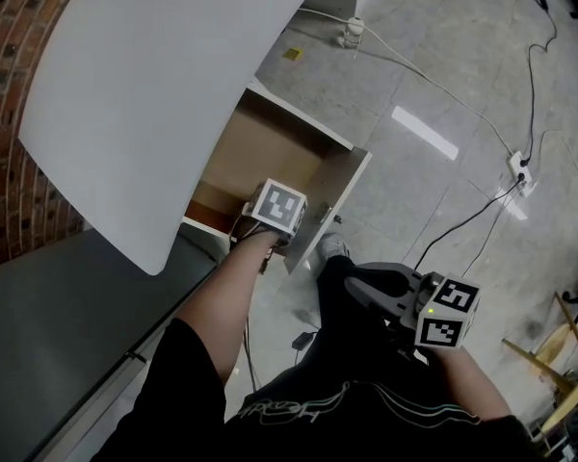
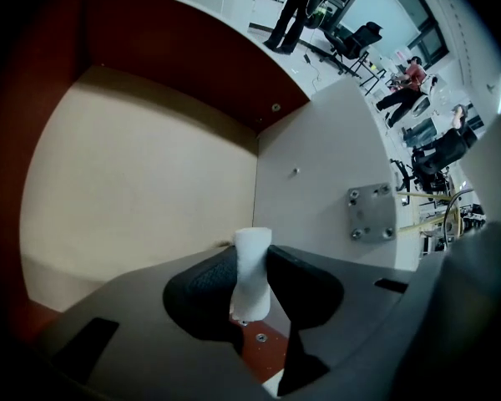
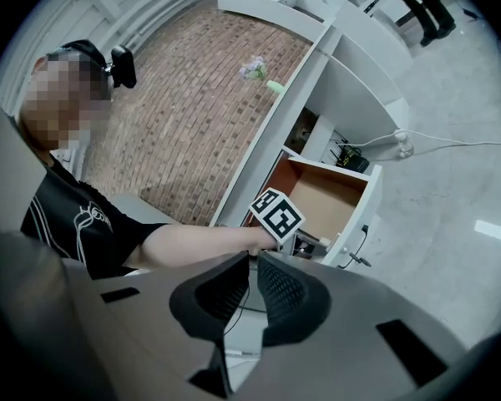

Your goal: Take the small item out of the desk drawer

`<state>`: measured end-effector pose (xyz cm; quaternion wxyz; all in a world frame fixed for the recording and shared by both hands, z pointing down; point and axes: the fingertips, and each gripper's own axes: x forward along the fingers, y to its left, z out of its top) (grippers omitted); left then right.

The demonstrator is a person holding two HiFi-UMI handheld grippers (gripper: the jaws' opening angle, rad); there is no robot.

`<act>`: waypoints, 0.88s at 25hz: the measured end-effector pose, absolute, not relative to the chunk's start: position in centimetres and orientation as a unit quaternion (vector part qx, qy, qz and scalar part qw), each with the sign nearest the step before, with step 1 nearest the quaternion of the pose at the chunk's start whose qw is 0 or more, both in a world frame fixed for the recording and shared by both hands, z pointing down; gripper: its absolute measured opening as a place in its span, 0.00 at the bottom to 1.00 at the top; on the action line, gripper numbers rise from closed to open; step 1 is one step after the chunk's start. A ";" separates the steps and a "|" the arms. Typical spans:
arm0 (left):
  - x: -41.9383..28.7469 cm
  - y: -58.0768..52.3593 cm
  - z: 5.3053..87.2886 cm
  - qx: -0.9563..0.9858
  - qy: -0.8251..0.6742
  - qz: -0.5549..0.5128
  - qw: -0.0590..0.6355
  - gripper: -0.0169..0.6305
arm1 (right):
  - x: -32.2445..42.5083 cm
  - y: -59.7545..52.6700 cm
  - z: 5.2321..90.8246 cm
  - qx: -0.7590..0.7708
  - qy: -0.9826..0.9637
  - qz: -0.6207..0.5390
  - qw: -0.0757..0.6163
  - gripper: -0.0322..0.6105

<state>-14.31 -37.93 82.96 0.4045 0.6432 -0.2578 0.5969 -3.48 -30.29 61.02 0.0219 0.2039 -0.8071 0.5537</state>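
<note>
The desk drawer (image 1: pixel 342 186) stands pulled open under the white desktop (image 1: pixel 154 85), its beige floor (image 2: pixel 150 190) bare in the left gripper view. My left gripper (image 2: pixel 250 266) reaches into the drawer at its near end, and in the head view only its marker cube (image 1: pixel 277 207) shows there. Its pads press on a small white cylinder (image 2: pixel 252 270), held upright between them. My right gripper (image 1: pixel 358 279) hangs low by my body, away from the drawer, jaws together with nothing in them (image 3: pixel 252 261). From there the drawer (image 3: pixel 334 195) shows beyond my left arm.
Cables run across the concrete floor to a power strip (image 1: pixel 518 166). A small bottle-like thing (image 1: pixel 353 33) stands by the desk's far leg. A brick wall (image 1: pixel 10 114) and a grey surface (image 1: pixel 58 325) lie at left. Wooden sticks (image 1: pixel 568 354) lean at right. People (image 2: pixel 294 11) stand far off.
</note>
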 end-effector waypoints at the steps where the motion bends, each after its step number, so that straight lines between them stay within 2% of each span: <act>1: -14.1 -38.2 82.2 0.651 -0.261 0.590 0.401 0.23 | -3.7 -30.2 60.6 0.203 -0.808 0.553 0.020 0.14; 11: -13.1 -37.5 72.4 0.695 -0.304 0.547 0.354 0.23 | -5.2 -27.5 54.7 0.191 -0.839 0.509 0.020 0.15; 22: -10.5 -29.5 58.8 0.763 -0.321 0.457 0.327 0.23 | -5.0 -20.9 46.3 0.193 -0.869 0.456 0.014 0.15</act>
